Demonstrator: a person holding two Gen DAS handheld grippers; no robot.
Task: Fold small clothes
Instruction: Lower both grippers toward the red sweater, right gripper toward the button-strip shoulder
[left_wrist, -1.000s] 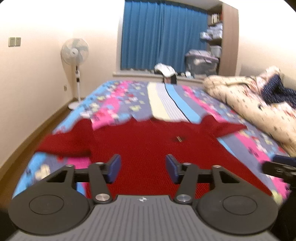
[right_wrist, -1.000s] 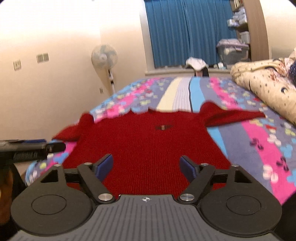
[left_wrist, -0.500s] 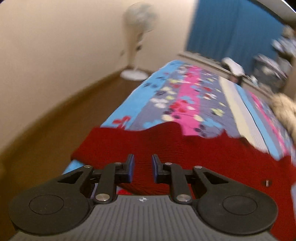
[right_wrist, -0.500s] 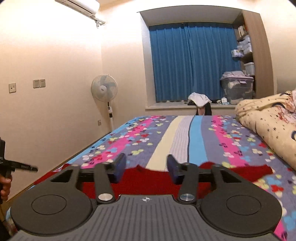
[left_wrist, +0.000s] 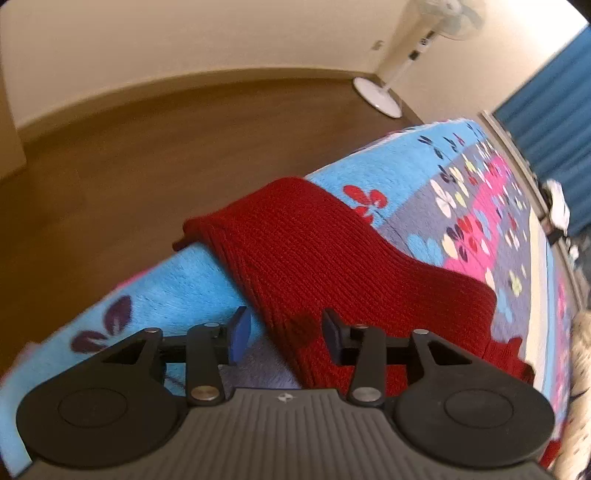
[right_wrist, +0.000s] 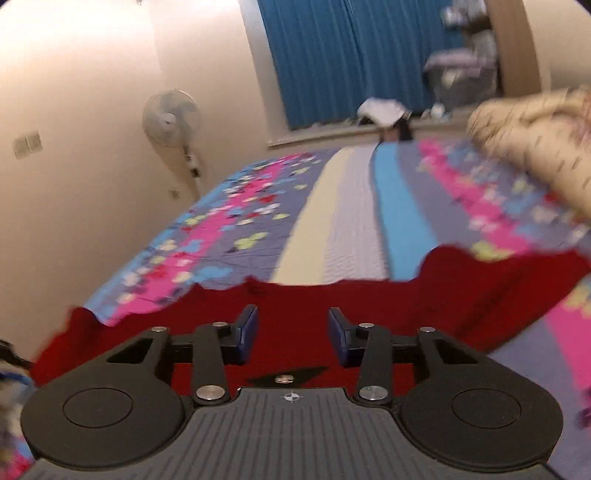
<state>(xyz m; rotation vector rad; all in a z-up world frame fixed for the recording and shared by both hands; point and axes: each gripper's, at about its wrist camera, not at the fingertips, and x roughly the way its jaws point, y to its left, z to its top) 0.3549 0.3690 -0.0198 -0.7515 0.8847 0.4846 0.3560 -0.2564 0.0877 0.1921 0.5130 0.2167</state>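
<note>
A red knitted sweater (left_wrist: 314, 251) lies spread on the flowered bedspread (left_wrist: 406, 177). In the left wrist view its left sleeve runs toward the bed's edge, with the cuff (left_wrist: 195, 229) hanging over it. My left gripper (left_wrist: 282, 334) is open just above the sleeve, its jaws on either side of the sleeve's lower edge. In the right wrist view the sweater (right_wrist: 424, 306) stretches across the bed below my right gripper (right_wrist: 293, 334), which is open and empty above the sweater's body near the collar.
The wooden floor (left_wrist: 147, 147) lies left of the bed. A standing fan (right_wrist: 171, 122) is by the wall. Blue curtains (right_wrist: 351, 59) hang at the far end. A cream quilt (right_wrist: 535, 136) is piled on the bed's right side.
My left gripper has swung left and down to the sleeve and opened wider. My right gripper has tilted down and opened wider over the sweater.
</note>
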